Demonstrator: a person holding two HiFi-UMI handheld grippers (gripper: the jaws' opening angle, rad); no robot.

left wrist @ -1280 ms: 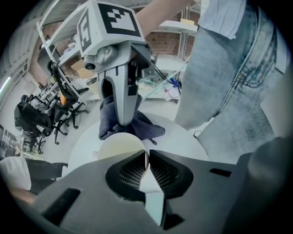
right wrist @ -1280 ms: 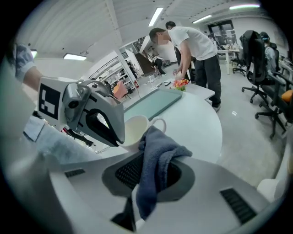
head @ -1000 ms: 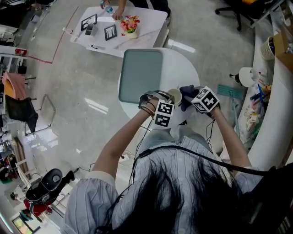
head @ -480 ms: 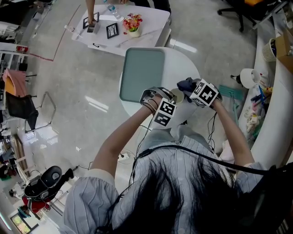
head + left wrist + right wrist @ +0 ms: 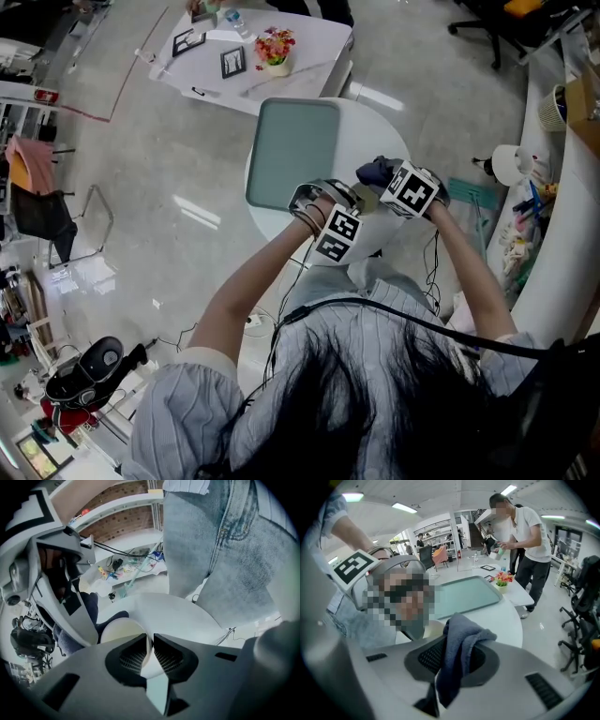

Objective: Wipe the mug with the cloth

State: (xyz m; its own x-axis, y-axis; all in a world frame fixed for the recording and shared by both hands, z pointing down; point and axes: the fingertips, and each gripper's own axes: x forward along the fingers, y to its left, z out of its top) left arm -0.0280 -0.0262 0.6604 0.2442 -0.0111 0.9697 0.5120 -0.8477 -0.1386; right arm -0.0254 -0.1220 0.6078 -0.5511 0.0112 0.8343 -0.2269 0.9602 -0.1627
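Left gripper (image 5: 151, 644) clamped on mug (image 5: 119, 631) rim; right gripper (image 5: 458, 656) pinched shut on blue cloth (image 5: 461, 632), cloth bunched just beside the mug's side.

Tray (image 5: 292, 155): lay flat, green, on the round table's (image 5: 377, 141) far-left part.
Flowers (image 5: 275, 45): stood on the far table (image 5: 314, 42), just right of 1 picture frame (image 5: 230, 62).
Office chair (image 5: 483, 23): far right.

Bright, even light, fisheye-warped edges, sharp
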